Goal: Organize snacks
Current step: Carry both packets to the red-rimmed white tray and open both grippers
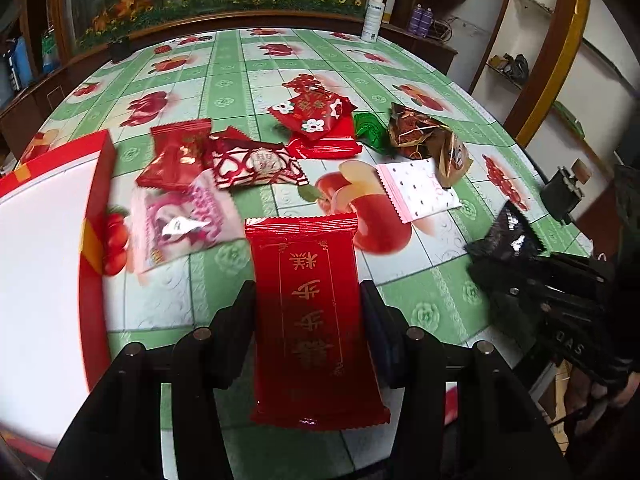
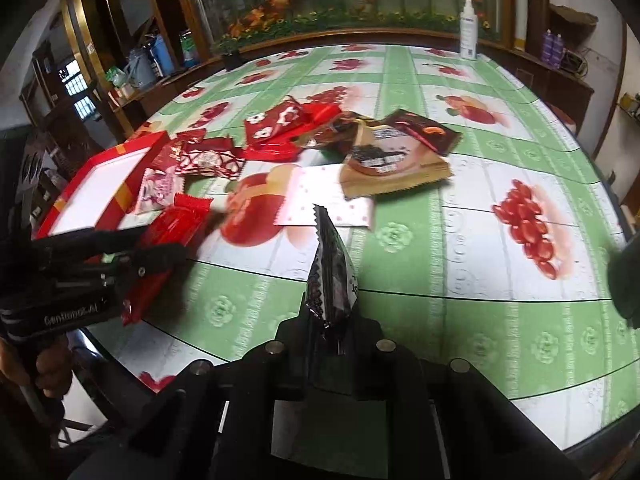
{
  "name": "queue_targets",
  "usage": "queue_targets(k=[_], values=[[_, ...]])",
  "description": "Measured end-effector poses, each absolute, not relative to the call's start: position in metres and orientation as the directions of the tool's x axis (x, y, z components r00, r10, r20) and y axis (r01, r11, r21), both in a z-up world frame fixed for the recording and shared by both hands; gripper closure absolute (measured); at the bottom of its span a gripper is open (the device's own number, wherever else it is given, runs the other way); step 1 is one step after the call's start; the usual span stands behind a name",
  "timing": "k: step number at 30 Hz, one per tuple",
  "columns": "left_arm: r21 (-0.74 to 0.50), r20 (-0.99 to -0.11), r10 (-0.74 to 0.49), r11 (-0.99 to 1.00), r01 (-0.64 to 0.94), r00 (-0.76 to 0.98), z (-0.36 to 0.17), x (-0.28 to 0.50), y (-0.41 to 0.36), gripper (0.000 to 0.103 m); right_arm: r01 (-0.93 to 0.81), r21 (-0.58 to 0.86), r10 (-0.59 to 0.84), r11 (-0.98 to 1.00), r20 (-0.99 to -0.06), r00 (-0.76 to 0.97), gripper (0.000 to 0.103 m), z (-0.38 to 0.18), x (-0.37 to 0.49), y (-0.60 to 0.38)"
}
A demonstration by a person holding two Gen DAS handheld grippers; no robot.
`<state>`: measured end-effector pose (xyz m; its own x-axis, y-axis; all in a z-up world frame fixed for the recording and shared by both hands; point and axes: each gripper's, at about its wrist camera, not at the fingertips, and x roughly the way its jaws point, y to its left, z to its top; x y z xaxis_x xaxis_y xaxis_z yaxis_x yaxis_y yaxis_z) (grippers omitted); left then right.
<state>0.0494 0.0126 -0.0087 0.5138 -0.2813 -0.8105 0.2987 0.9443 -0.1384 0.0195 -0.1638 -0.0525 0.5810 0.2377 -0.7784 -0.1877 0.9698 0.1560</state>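
My left gripper (image 1: 307, 288) is shut on a long red packet with gold characters (image 1: 308, 308), lifted above the table; the right wrist view shows that packet (image 2: 172, 220) too. My right gripper (image 2: 331, 316) is shut on a black patterned packet (image 2: 330, 272), held on edge. From the left wrist view this black packet (image 1: 508, 236) appears at the right. A red box with a white inside (image 1: 96, 184) sits at the left, just beyond the left gripper. Loose snacks lie mid-table: a pink packet (image 1: 180, 220), a heart-patterned wrapper (image 1: 256, 164) and a white dotted packet (image 1: 420, 188).
Further snacks lie behind: red floral packets (image 1: 312, 110), a green one (image 1: 368, 126), brown ones (image 1: 424, 132). A white spray bottle (image 1: 372, 16) stands at the table's far edge. The green fruit-print tablecloth (image 2: 480, 260) lies bare to the right. A person's hand (image 2: 52, 364) grips the left handle.
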Motion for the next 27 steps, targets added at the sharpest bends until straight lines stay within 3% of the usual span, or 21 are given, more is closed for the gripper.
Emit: queue_targets(k=[10, 27], values=[[-0.156, -0.78, -0.298, 0.944, 0.289, 0.551, 0.009, 0.023, 0.038, 0.054, -0.252, 0.297, 0.388, 0.921, -0.754, 0.529, 0.09, -0.052, 0.023, -0.145], [-0.131, -0.712, -0.133, 0.99, 0.055, 0.689, 0.04, 0.017, 0.141, 0.055, -0.535, 0.388, 0.637, 0.75, -0.64, 0.429, 0.09, -0.007, 0.063, -0.004]])
